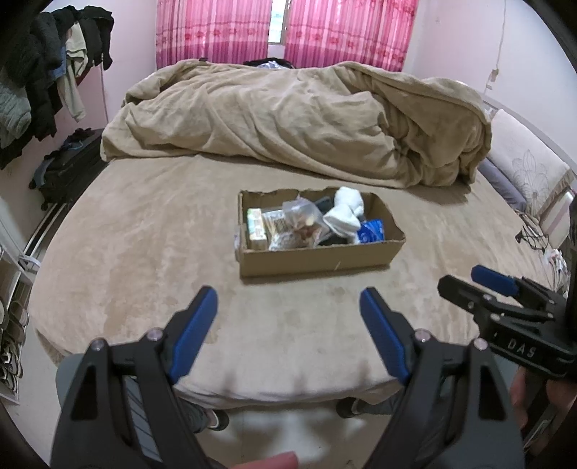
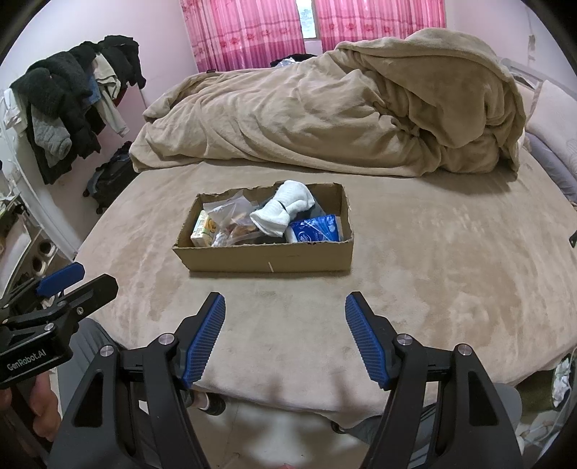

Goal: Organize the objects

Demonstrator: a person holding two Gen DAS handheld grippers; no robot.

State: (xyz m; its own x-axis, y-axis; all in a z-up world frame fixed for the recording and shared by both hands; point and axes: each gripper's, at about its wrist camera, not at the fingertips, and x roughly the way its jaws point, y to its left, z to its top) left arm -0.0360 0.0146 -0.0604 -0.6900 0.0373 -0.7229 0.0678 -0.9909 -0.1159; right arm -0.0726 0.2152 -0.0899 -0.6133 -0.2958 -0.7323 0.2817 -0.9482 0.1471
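An open cardboard box (image 1: 317,254) (image 2: 267,258) sits in the middle of the tan bed. It holds white rolled socks (image 1: 344,213) (image 2: 286,207), a blue tissue pack (image 1: 373,231) (image 2: 317,229), a clear snack bag (image 1: 301,213) (image 2: 230,213), a green-yellow carton (image 1: 256,229) (image 2: 203,229) and dark items. My left gripper (image 1: 288,303) is open and empty over the bed's near edge, short of the box. My right gripper (image 2: 285,305) is open and empty beside it, also short of the box; it shows in the left wrist view (image 1: 465,279) too.
A bunched tan blanket (image 1: 295,119) (image 2: 324,119) covers the far half of the bed. Clothes hang on a rack (image 2: 72,97) at the left, with a dark suitcase (image 1: 68,169) below. Pillows (image 1: 523,162) lie at the right. Pink curtains (image 2: 249,32) hang behind.
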